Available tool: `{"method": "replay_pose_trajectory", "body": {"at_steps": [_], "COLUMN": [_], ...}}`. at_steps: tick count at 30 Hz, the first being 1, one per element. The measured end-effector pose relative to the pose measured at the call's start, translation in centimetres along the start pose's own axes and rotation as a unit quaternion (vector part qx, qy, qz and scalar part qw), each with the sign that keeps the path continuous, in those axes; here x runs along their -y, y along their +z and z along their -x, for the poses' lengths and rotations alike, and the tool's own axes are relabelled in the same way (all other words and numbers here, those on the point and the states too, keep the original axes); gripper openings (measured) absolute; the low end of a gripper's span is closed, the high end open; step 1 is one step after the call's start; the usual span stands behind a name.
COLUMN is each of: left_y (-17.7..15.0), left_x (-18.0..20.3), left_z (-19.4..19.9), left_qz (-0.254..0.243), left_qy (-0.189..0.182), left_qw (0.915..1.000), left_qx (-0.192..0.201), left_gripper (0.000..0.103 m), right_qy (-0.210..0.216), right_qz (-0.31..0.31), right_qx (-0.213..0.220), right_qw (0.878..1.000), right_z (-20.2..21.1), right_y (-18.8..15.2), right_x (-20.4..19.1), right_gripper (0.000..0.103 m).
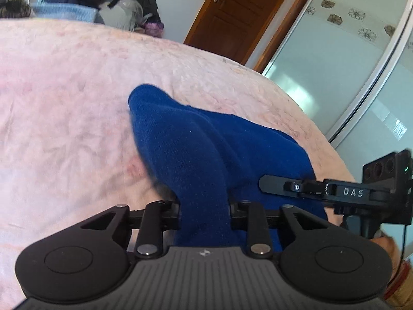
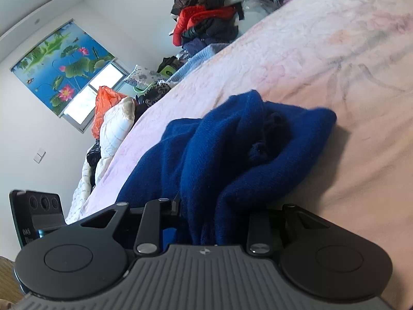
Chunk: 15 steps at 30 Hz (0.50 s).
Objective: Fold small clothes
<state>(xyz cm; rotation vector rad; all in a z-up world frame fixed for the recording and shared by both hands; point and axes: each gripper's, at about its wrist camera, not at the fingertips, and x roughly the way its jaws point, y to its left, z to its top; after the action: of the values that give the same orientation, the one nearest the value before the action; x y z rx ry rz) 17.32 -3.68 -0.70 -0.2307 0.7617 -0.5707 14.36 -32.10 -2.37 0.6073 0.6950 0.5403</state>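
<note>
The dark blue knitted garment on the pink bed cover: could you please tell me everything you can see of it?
The dark blue knitted garment is a soft, woolly-looking piece, crumpled and bunched into thick folds rather than flat. It lies on the pink patterned bed cover, with one rounded end resting farther out. Near edges are gathered up: the left gripper has its jaws closed on one bunched strip, and the right gripper clamps another bundle. What kind of garment it is cannot be told.

Black hand-held gripper (image 1: pixel 204 214) with round hubs, silver screws, ribbed grey body, white "DAS" lettering.
</note>
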Motion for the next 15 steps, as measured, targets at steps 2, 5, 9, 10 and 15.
{"method": "replay_pose_trajectory", "body": {"at_steps": [2,5,9,10,15], "left_y": [0.3,1.7,4.2,4.7,4.7], "left_x": [0.9,1.4,1.3,1.1,-1.1], "left_z": [1.1,2.3,2.9,2.6,-0.7], "left_qz": [-0.028,-0.045,-0.061,-0.061,-0.020], "left_qy": [0.011,0.020,0.033,0.038,0.073], "left_qw": [0.9994,0.9980,0.9963,0.9965,0.9964], "left_qx": [0.019,0.040,0.050,0.043,-0.039], "left_gripper": [0.026,0.026,0.026,0.026,0.029], "right_qy": [-0.007,0.001,0.010,0.013,-0.003], "right_qz": [0.029,0.066,0.095,0.091,0.023], "right_qx": [0.007,0.023,0.041,0.042,-0.001], "right_qw": [1.000,0.998,0.995,0.995,1.000], "right_z": [0.3,0.8,0.6,0.3,-3.2], "right_y": [0.5,1.8,4.0,4.4,5.0], "right_x": [-1.4,-3.5,-5.1,-5.1,-2.7], "right_gripper": [0.031,0.030,0.030,0.030,0.034]}}
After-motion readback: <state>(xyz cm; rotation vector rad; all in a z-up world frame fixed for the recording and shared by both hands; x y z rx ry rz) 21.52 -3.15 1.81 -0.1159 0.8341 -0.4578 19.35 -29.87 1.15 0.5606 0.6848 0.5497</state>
